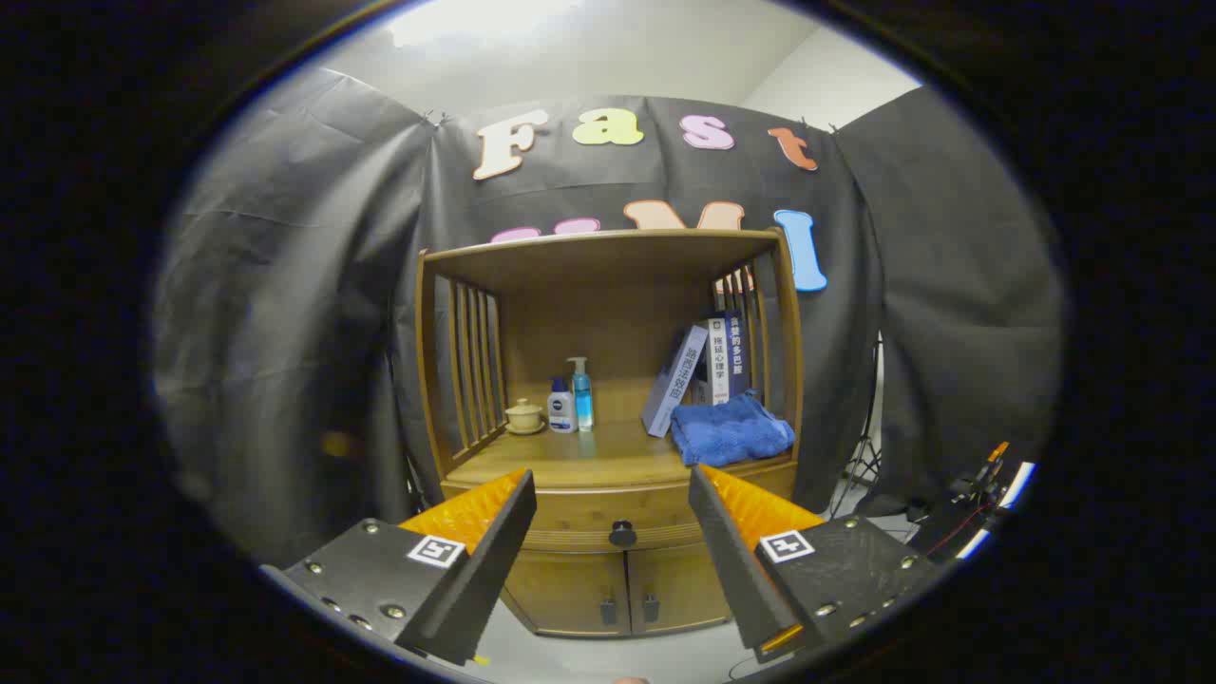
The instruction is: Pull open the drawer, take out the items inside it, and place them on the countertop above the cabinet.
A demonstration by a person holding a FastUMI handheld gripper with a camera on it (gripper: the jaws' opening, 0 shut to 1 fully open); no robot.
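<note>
Gripper [613, 494] is hanging wide open in air, gripping nothing, its fingers [494, 532] framing the drawer knob [622, 533] well beyond them. Drawer [608, 518] is sitting closed under the countertop [570, 461], contents hidden. Fingers are blocking the drawer's ends. Towel [730, 429], leaning books [703, 370], bottles [573, 399] and a small lidded cup [523, 415] are sitting on top; labels unreadable.

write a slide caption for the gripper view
Open tool aimed at the closed wooden drawer's dark round knob, folded blue towel on the countertop.

Wooden drawer [617, 521] (dark round knob [622, 534]) sits closed beneath the countertop [570, 465].
</note>
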